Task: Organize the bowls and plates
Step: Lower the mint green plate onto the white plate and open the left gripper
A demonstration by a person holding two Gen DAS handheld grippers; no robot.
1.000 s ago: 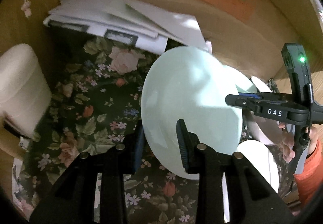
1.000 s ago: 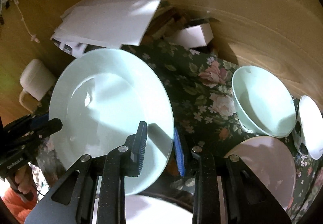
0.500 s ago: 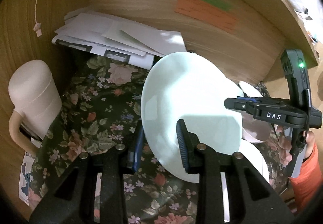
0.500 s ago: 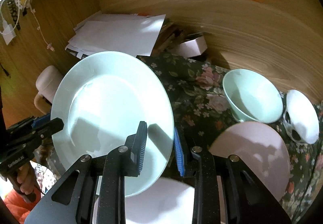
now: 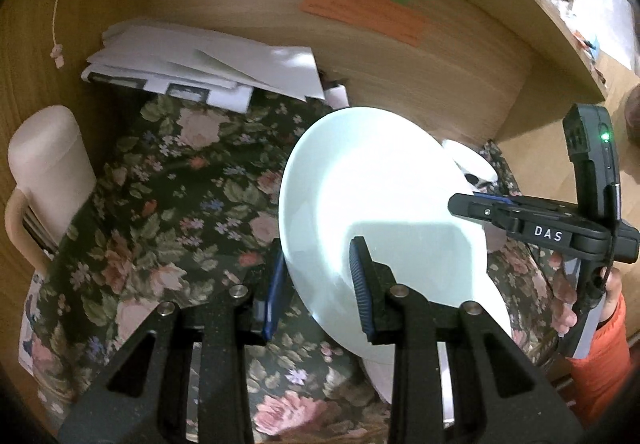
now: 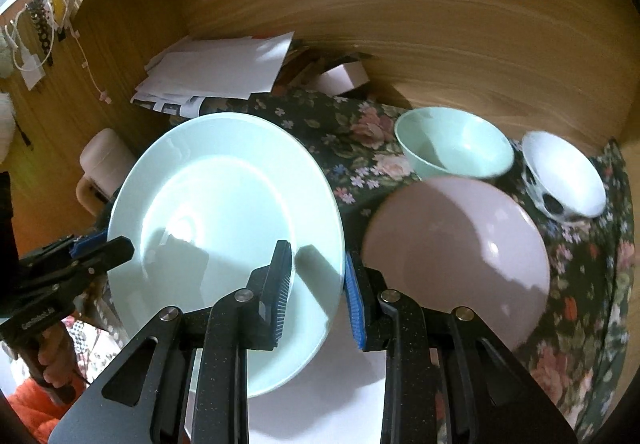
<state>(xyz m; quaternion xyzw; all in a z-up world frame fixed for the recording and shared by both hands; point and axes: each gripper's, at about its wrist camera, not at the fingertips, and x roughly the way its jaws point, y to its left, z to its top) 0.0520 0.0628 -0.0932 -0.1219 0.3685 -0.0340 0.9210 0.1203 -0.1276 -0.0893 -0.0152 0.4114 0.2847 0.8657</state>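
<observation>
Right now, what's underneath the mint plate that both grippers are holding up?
Under the mint plate a white plate shows, on the floral cloth. The left gripper and right gripper each clamp the rim. How far the white plate reaches underneath is covered.

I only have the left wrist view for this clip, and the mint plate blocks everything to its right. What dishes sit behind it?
Observer: A mint bowl stands upright on the floral cloth.
Operator: Anything beside it?
Observer: A white bowl with dark markings, to its right.
Operator: Which face of the plate does the other gripper see?
Observer: The eating face; the right gripper has its jaws shut on the rim of the mint plate.
</observation>
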